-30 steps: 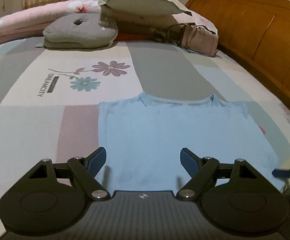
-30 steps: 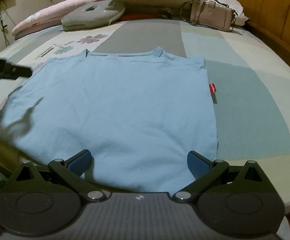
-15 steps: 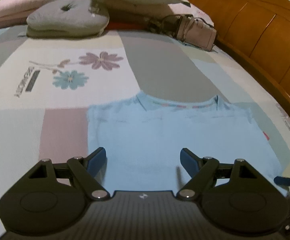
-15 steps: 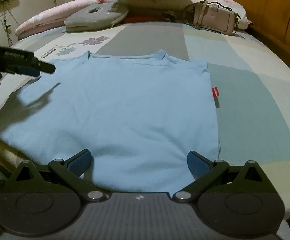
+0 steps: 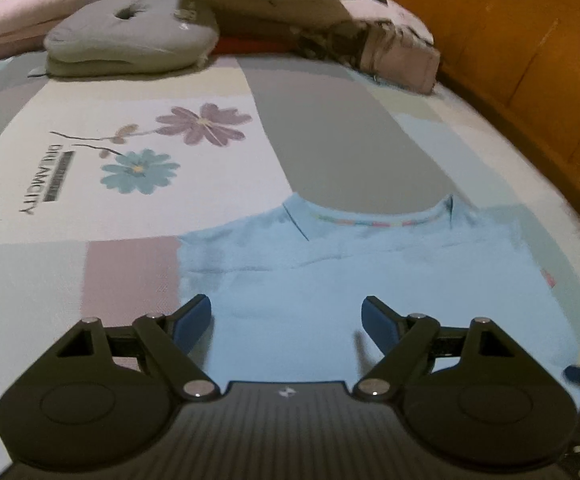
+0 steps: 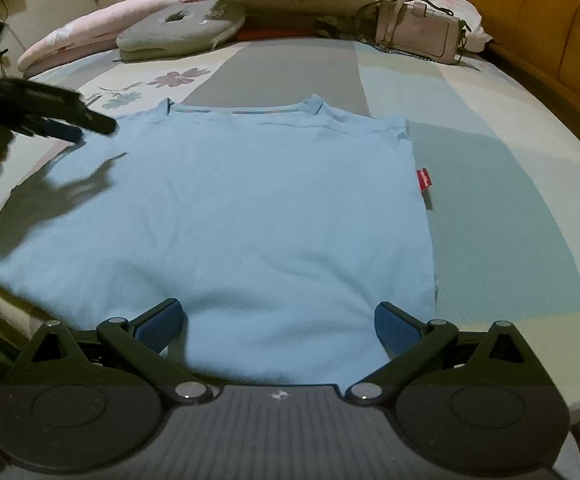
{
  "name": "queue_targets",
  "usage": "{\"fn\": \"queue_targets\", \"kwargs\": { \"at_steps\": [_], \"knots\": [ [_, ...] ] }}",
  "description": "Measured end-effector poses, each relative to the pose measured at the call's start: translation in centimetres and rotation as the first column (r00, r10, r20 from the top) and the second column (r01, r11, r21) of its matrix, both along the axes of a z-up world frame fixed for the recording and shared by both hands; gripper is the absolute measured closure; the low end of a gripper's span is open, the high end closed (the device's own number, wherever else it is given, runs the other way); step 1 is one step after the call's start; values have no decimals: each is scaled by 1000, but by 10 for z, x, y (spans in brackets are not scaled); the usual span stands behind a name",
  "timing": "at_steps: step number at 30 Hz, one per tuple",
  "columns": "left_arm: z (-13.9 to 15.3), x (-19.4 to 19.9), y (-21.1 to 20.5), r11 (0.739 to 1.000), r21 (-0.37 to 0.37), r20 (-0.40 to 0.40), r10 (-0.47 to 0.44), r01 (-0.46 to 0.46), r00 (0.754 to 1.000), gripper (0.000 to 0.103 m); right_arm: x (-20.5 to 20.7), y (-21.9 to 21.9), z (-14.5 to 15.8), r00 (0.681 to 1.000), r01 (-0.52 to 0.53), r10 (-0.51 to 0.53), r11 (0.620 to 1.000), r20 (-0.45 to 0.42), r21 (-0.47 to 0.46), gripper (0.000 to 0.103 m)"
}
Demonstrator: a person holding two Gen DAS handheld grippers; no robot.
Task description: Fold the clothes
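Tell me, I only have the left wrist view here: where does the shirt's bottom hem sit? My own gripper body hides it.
Observer: In the right wrist view the light blue shirt lies flat, its bottom hem close to the near edge of the bed.
Operator: Where is my left gripper over it?
Observer: The left gripper hangs above the shirt's far left shoulder corner and throws a shadow across the cloth.
Operator: Any tag on the shirt? I see only a smear of red.
Observer: Yes, a small red tag sticks out of the right side seam.
Operator: And the right gripper?
Observer: The right gripper has its jaws open over the bottom hem, nothing between them.
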State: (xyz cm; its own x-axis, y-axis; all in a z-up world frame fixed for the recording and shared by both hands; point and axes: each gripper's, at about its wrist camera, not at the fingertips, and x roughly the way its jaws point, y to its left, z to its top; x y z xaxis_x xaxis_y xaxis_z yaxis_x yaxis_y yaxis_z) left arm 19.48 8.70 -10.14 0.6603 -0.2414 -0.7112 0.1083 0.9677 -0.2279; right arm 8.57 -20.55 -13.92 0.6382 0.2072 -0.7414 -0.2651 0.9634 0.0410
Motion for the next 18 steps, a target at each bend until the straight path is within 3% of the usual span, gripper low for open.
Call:
{"fn": "queue_targets", "kwargs": {
  "at_steps": [7,14,18],
  "knots": [
    [12,-27,47,989,-144,-14,32,-34,999,20,-1,-1,3,1000,-5,5,1000,-25,-3,0],
    [-25,-25,70,930,-363,-109,13,-52,994,20,-10,2,22,997,-75,78,991,-22,107,0],
    [-42,-17,75,899,-434,-124,-1,-53,992,20,-15,14,34,993,-120,118,990,26,81,0]
  ]
}}
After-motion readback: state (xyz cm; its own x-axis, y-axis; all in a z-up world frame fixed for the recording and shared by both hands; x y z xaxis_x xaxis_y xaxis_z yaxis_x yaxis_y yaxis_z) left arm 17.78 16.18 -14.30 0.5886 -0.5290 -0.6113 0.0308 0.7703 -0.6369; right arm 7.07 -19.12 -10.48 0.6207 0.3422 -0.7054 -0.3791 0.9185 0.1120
